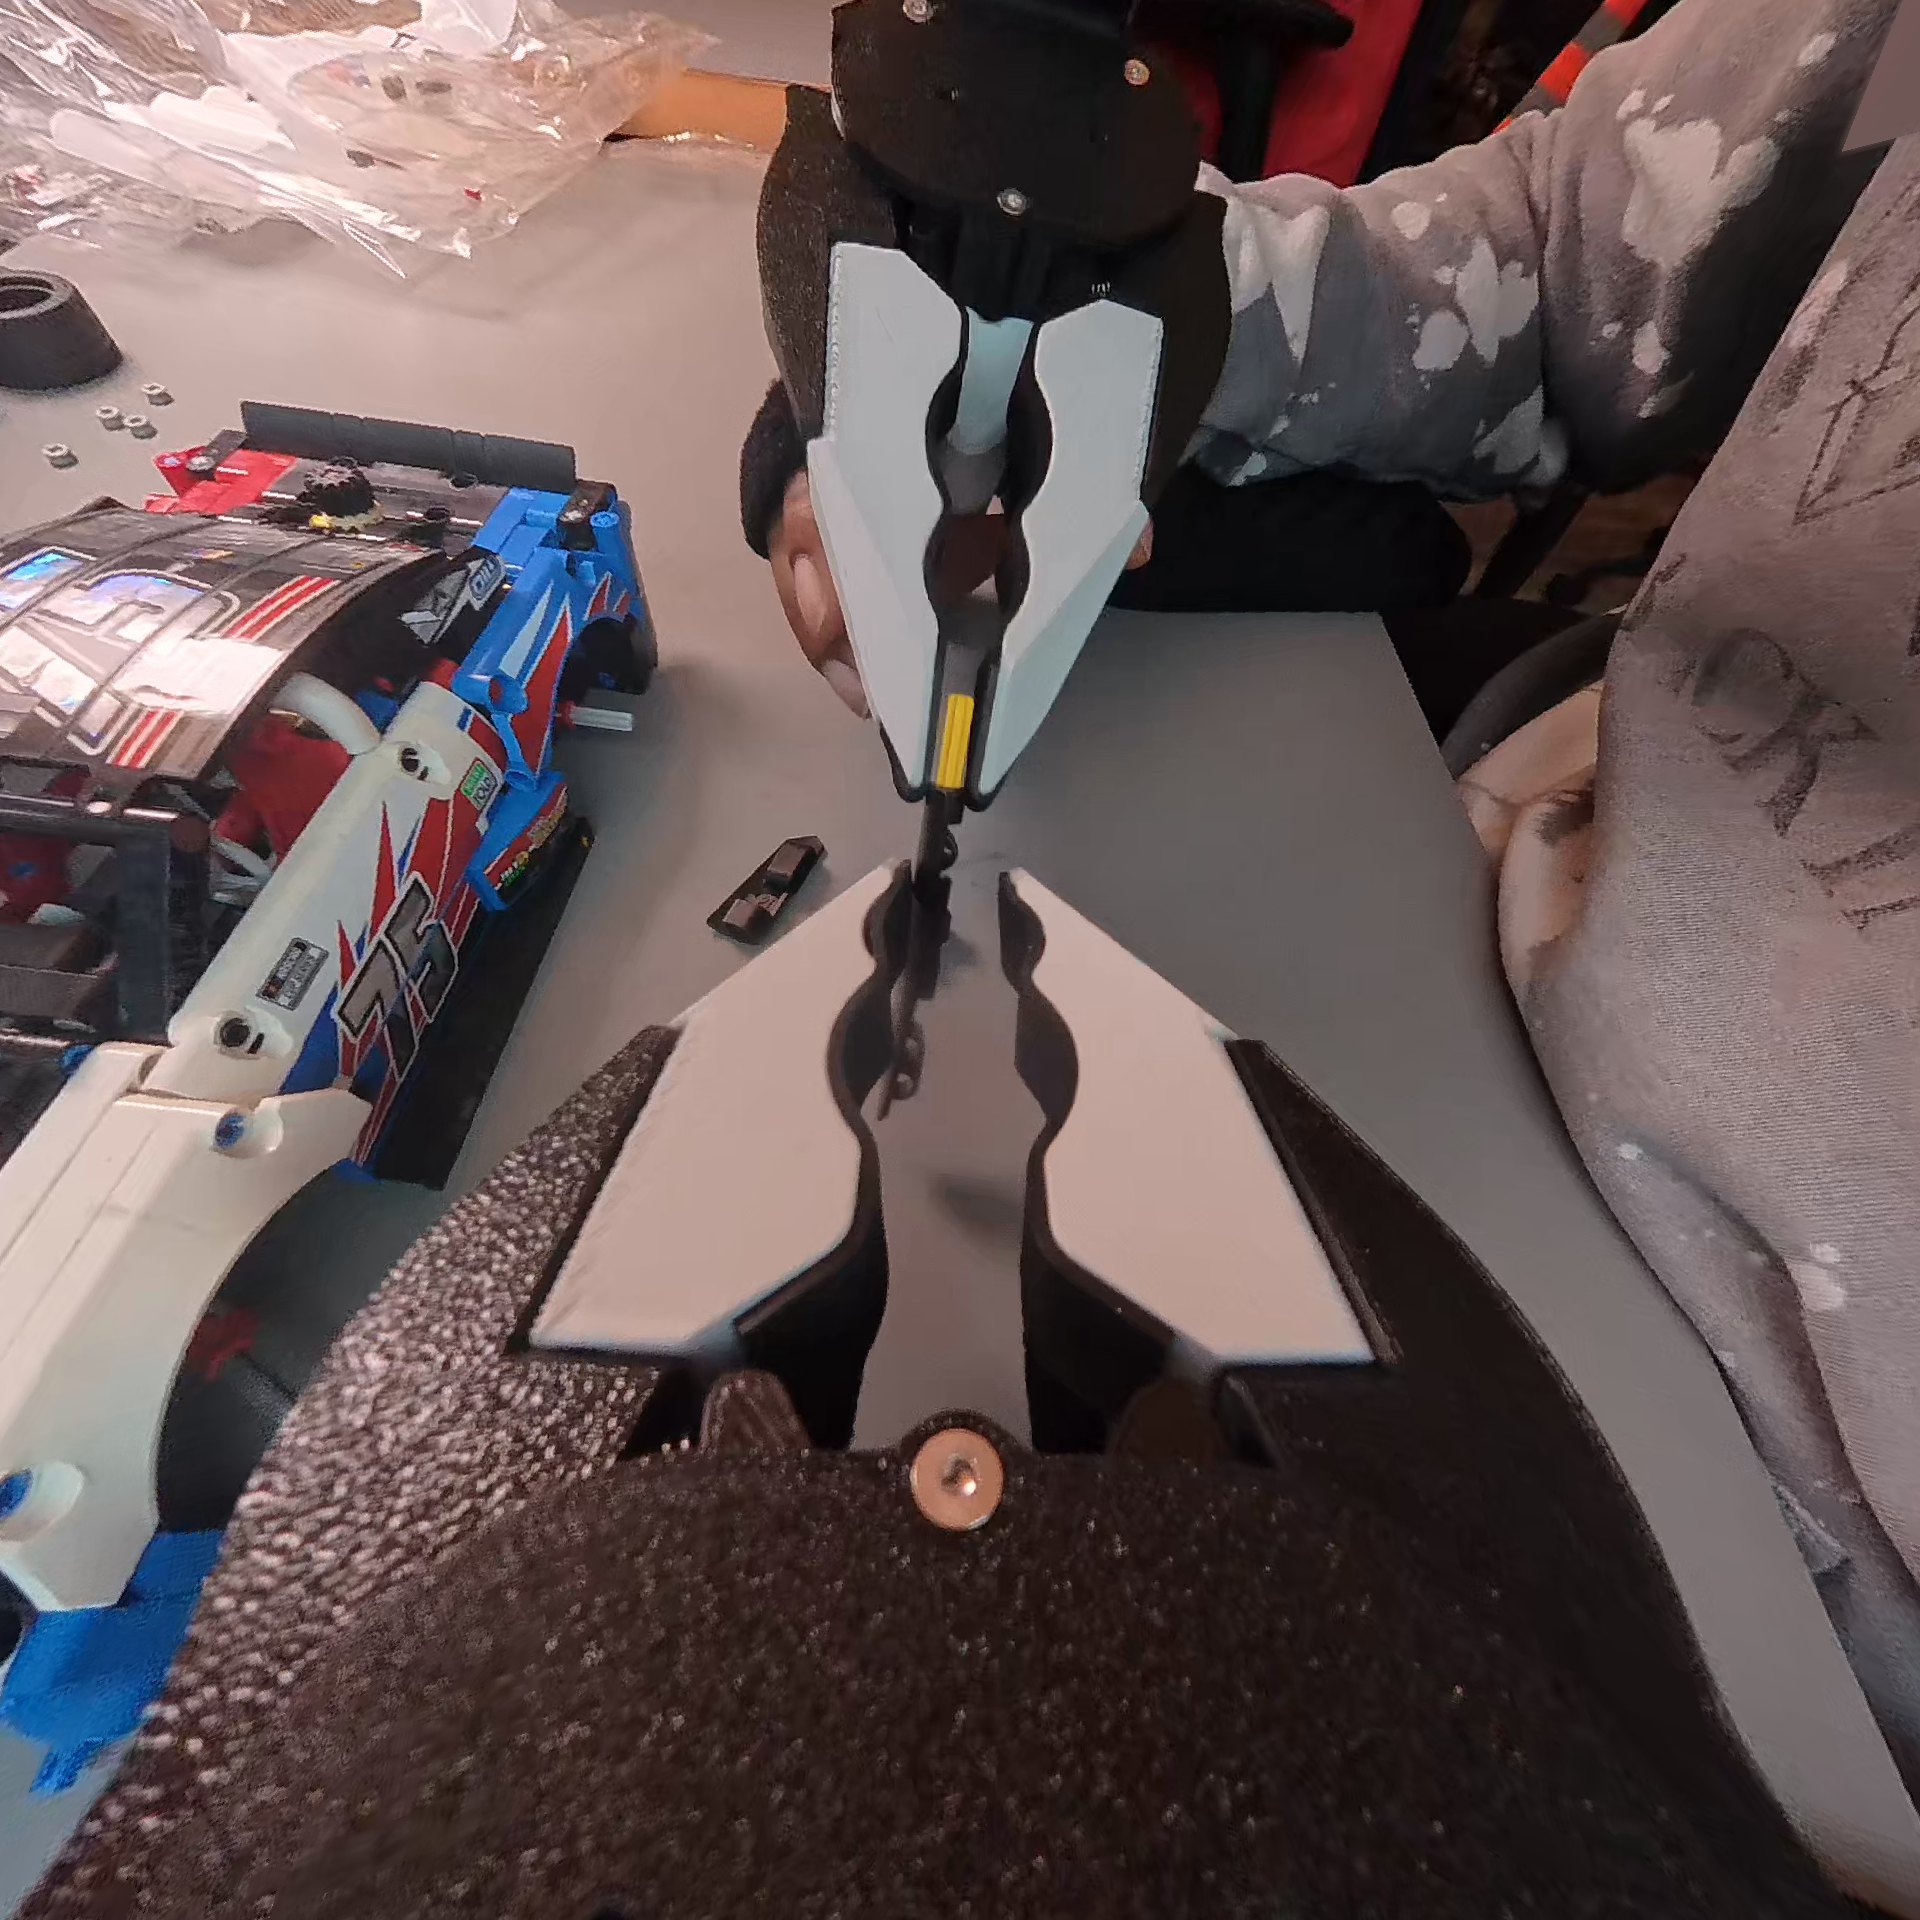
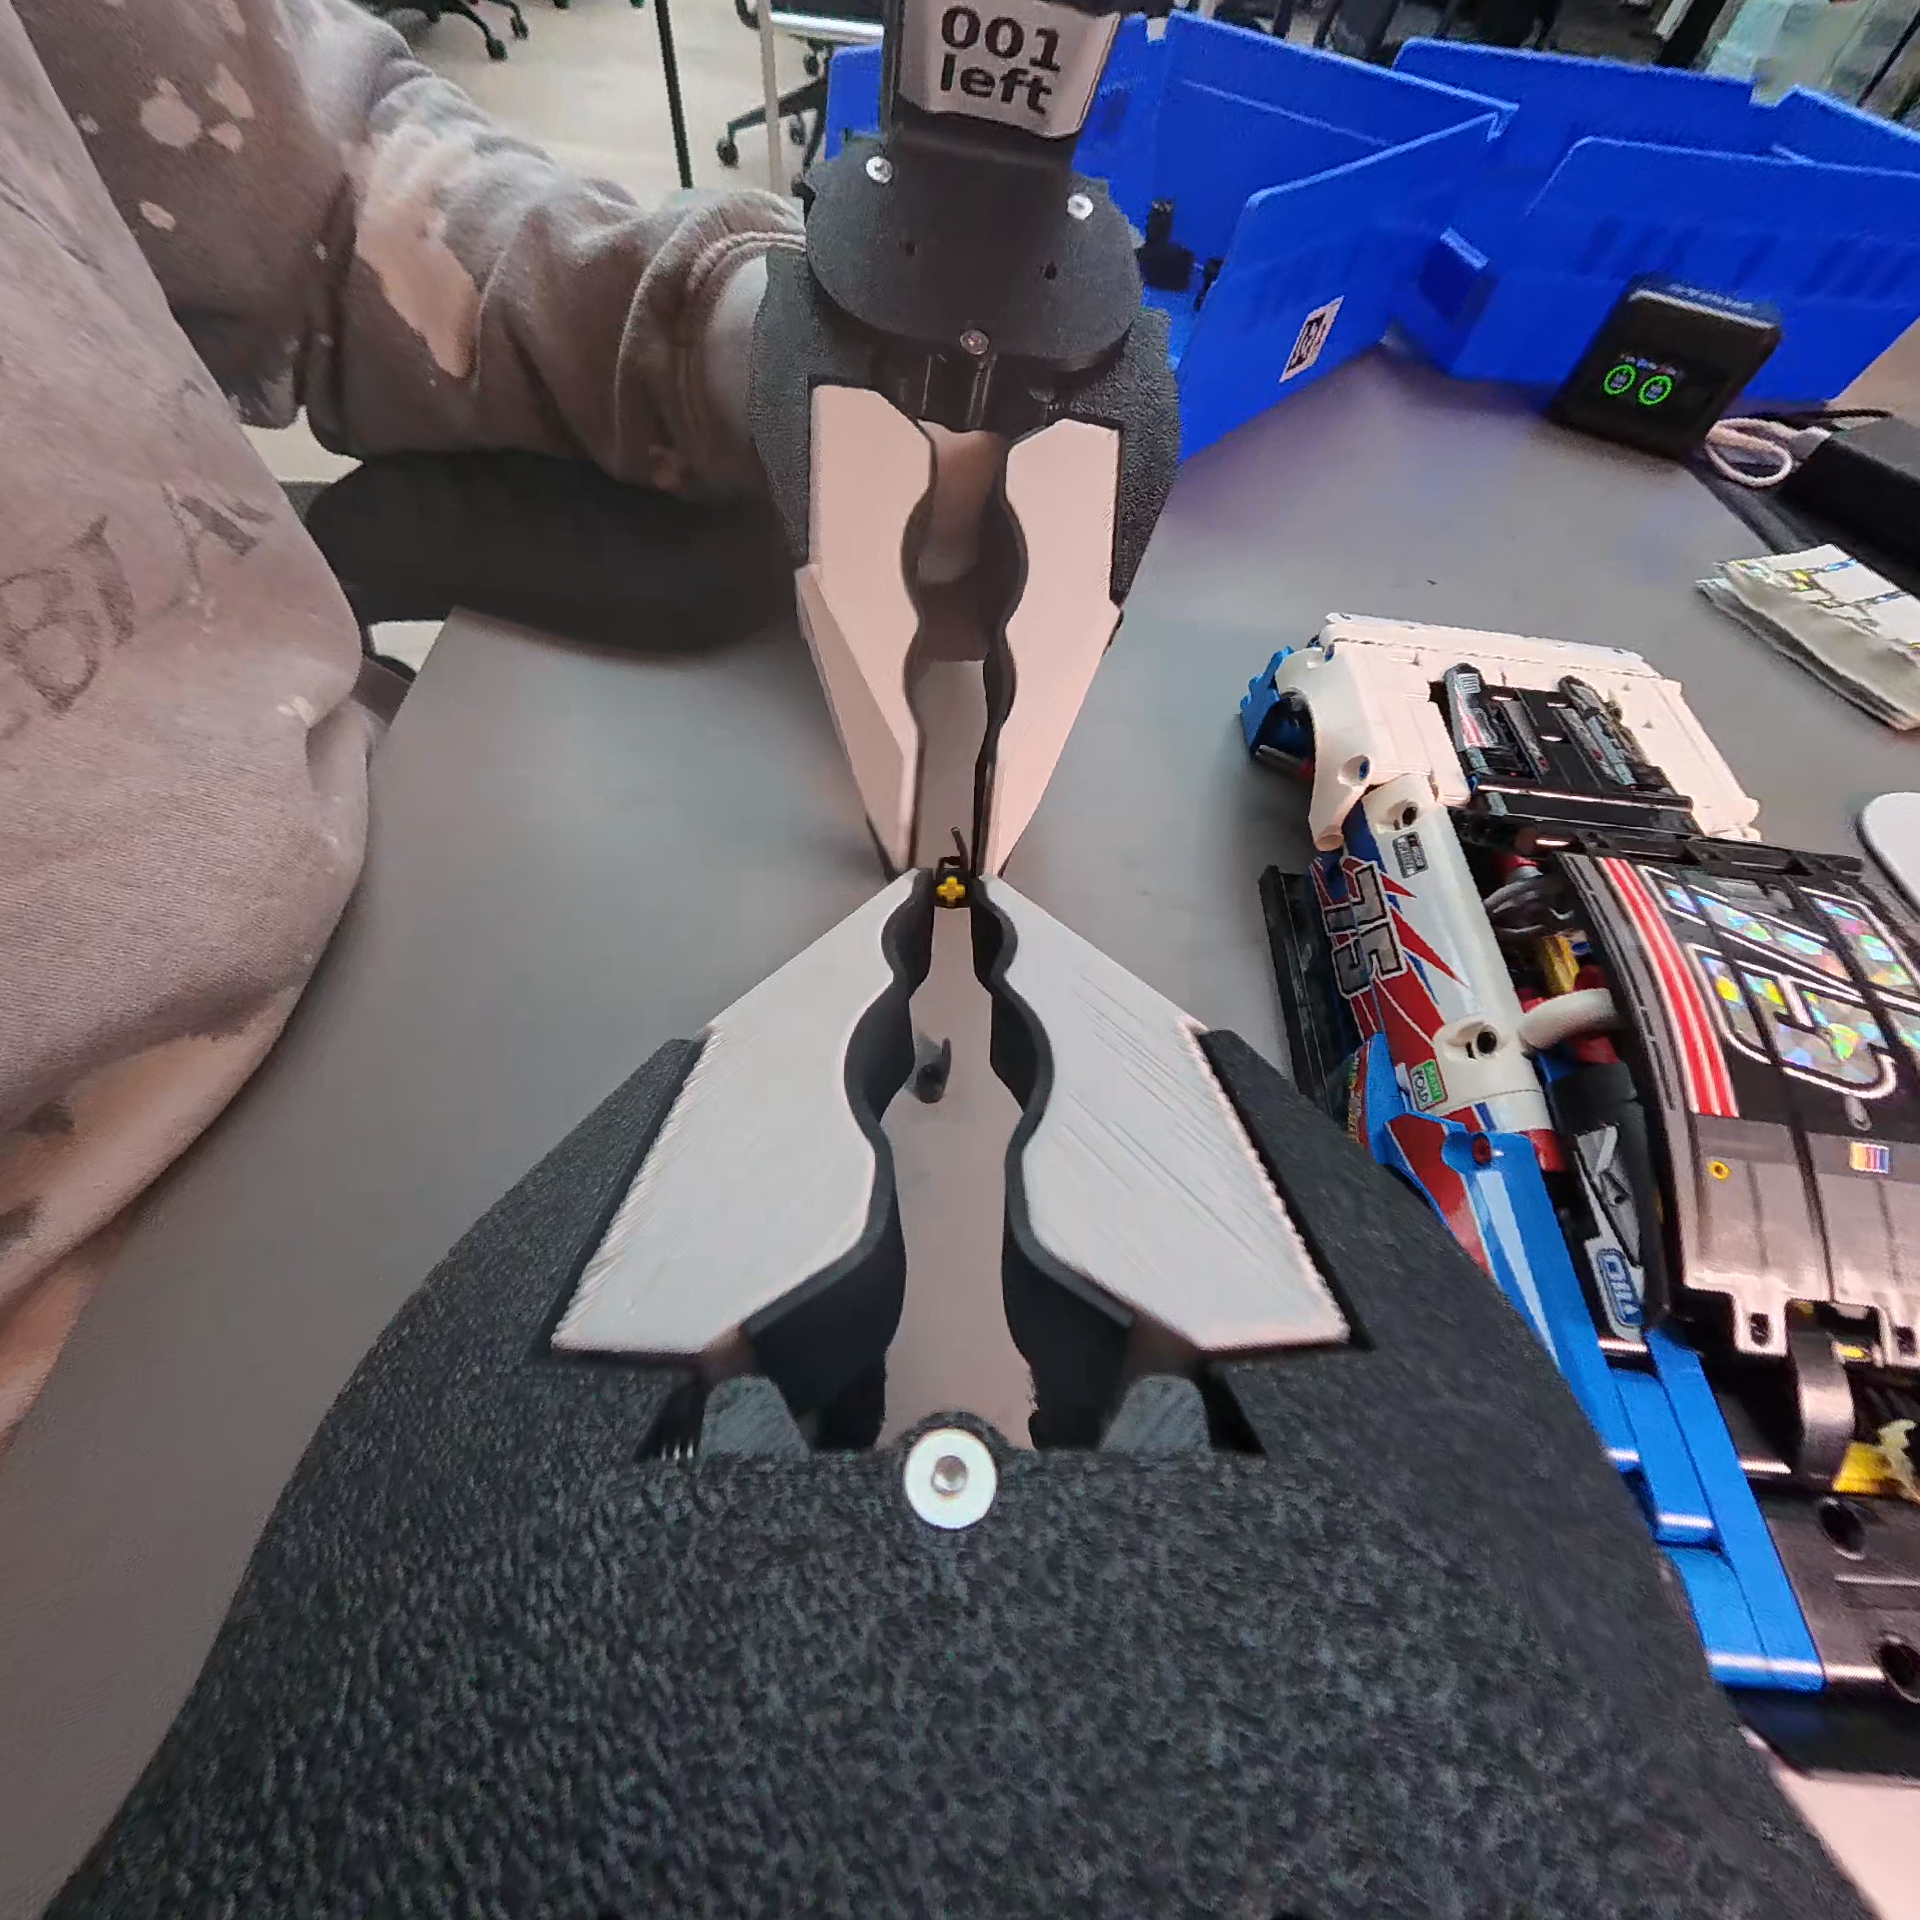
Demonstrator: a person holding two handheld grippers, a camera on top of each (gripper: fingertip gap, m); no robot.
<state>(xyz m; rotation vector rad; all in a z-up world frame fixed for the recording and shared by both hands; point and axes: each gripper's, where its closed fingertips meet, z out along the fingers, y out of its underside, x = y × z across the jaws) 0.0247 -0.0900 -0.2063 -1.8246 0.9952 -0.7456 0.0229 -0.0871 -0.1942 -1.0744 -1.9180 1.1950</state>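
My two grippers face each other, tip to tip, above the grey table [image 1: 1247, 831]. My right gripper [image 2: 951, 888] is shut on a short yellow axle [image 2: 949, 890], which also shows in the left wrist view [image 1: 954, 732]. A thin black part [image 1: 914, 977] hangs from the axle's end. It reaches in between the fingers of my left gripper [image 1: 954, 878] and lies against the inner side of the left-hand finger [image 1: 727, 1122]. The left jaws stand apart with a gap beside the part. In the right wrist view the left gripper [image 2: 945, 862] sits just beyond the axle.
A blue, white and red brick-built race car [image 1: 312, 831] [image 2: 1558, 1039] lies beside the grippers. A small black piece [image 1: 767, 888], a black tyre [image 1: 47, 332] and plastic bags [image 1: 312, 125] lie on the table. Blue dividers [image 2: 1455, 208], a black device [image 2: 1662, 353] and a person's grey sleeve [image 1: 1507, 312] are close.
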